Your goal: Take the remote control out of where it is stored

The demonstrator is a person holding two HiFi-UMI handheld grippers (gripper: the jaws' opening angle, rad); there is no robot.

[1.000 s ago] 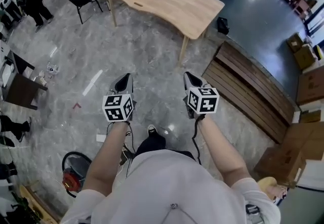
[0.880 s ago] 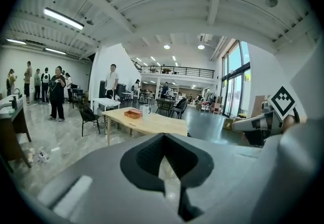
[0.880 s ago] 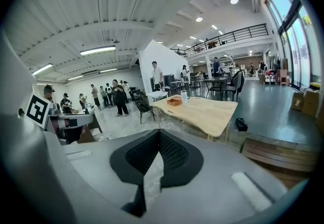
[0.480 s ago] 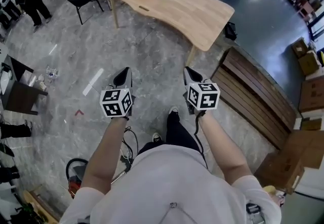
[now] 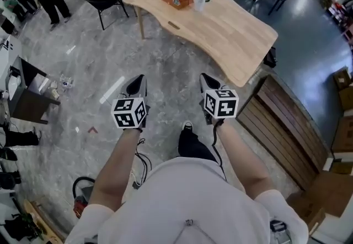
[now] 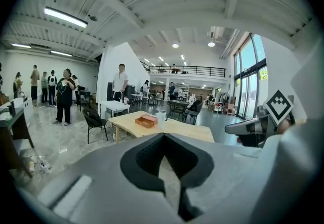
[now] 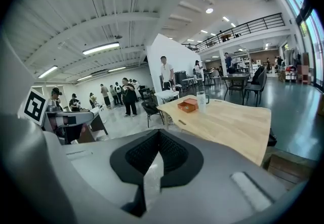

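Table [image 5: 237,28] has drawn nearer; left tongs [image 5: 139,79], right tongs [image 5: 204,77] closed.

The left gripper [image 6: 163,136] is seen with jaws together, nothing between them; a wooden surface [image 6: 190,129] ahead is topped by a box [image 6: 147,121] and cup [image 6: 161,116]; the right gripper [image 6: 231,129] is seen alongside; people [image 6: 64,95] are seen at left.

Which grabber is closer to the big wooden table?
Right. The right gripper is just short of the near corner of the wooden table; the left gripper is farther from it, off to the side.
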